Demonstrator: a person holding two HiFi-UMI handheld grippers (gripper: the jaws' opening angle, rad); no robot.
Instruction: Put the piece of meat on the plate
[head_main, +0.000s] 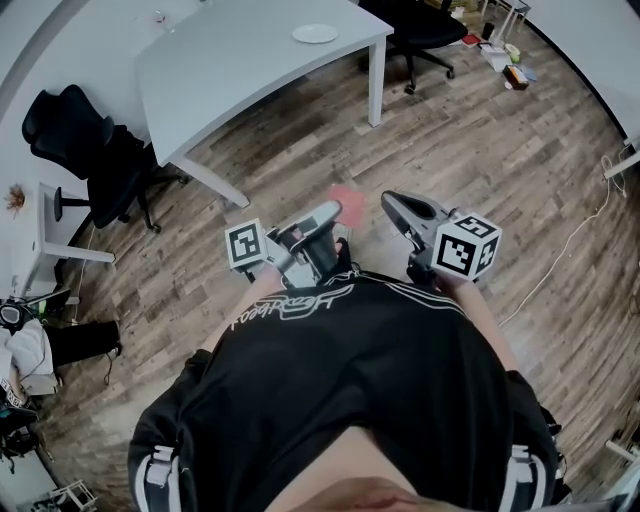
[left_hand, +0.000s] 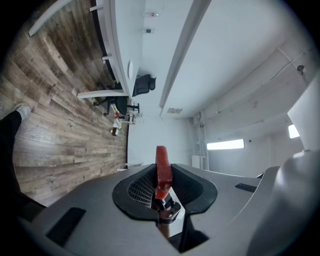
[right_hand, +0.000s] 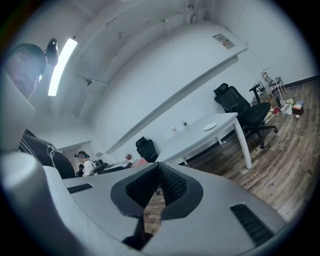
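A flat red piece of meat (head_main: 347, 197) sticks out of my left gripper (head_main: 333, 209), which is shut on it in front of my body, above the wooden floor. In the left gripper view the meat (left_hand: 162, 159) stands edge-on between the dark pads (left_hand: 142, 189). My right gripper (head_main: 389, 199) is just to the right at the same height, its jaws closed together with nothing in them; its pads (right_hand: 172, 186) meet at the tip. The white plate (head_main: 315, 33) lies far ahead on the grey table (head_main: 230, 70), also seen as the plate (right_hand: 210, 126) and the plate (left_hand: 130, 70).
A black office chair (head_main: 85, 150) stands at the left and another chair (head_main: 425, 30) beyond the table. Small items (head_main: 508, 62) lie on the floor at the far right, and a white cable (head_main: 570, 245) runs across the boards. People (right_hand: 85, 162) are at desks far off.
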